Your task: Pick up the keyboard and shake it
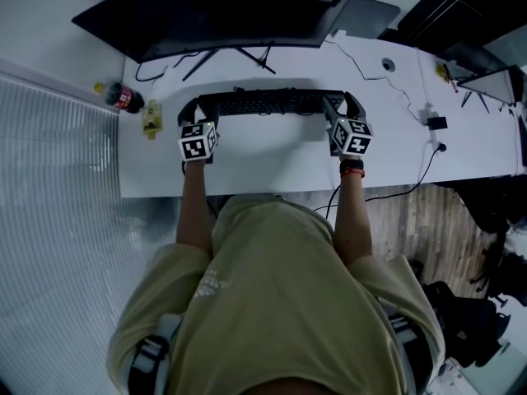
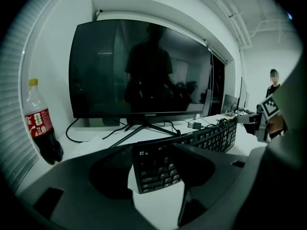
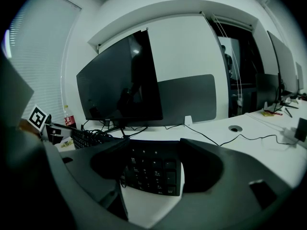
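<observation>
You stand at a long white worktop [image 1: 247,175] set against a white wall [image 3: 187,47]. Slatted blinds [image 1: 49,188] fill your left side. Wood-look floor [image 1: 412,220] shows past the worktop's near edge. A big dark monitor [image 1: 222,11] stands along the far edge, and a cola bottle [image 1: 123,97] lies near the far left corner.

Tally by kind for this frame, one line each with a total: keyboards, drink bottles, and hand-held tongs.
black keyboard: 1
dark plastic cola bottle with a red label: 1
hand-held tongs: 2 (left tongs, right tongs)
Total: 4
</observation>
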Action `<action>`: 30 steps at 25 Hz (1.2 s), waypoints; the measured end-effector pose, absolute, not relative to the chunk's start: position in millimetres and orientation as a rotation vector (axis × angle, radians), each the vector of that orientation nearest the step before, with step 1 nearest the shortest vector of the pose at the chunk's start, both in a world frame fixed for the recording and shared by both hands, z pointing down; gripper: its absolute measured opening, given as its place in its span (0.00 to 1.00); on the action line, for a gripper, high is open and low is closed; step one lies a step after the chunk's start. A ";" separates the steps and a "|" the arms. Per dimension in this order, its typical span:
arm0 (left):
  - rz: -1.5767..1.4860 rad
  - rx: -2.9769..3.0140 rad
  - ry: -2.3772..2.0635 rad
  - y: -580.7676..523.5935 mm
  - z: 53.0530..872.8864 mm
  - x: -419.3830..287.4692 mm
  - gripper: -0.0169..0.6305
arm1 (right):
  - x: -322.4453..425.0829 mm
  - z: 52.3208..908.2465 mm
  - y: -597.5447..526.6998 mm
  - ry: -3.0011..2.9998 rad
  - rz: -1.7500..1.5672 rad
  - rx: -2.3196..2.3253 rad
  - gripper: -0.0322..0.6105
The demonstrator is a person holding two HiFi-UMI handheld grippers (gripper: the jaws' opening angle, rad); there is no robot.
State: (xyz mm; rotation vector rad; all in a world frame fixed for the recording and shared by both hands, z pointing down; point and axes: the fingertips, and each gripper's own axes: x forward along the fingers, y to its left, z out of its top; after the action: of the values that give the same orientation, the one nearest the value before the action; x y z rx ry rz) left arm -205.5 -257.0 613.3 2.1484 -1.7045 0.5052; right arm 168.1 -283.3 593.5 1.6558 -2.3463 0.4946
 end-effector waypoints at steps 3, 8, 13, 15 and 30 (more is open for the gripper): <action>0.508 2.138 -1.707 -250.4 611.9 -205.5 0.43 | 168.7 592.6 -276.7 -2.349 0.499 1.651 0.58; 0.496 2.124 -1.706 -237.5 611.8 -204.0 0.43 | 170.4 592.1 -264.2 -2.354 0.502 1.643 0.58; 0.500 2.099 -1.703 -221.7 612.0 -203.7 0.43 | 171.6 591.5 -248.5 -2.354 0.504 1.628 0.58; 0.509 2.084 -1.710 -214.2 612.4 -203.9 0.43 | 172.0 591.1 -242.3 -2.357 0.500 1.622 0.58; 0.535 2.036 -1.714 -150.9 632.9 -195.8 0.43 | 177.1 609.6 -185.6 -2.363 0.503 1.558 0.58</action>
State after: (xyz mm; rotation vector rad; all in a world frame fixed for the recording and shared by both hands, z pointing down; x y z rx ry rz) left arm -195.8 -150.9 632.9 2.0362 -1.7138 0.5353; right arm 177.1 -185.6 609.6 1.5579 -2.3627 0.5027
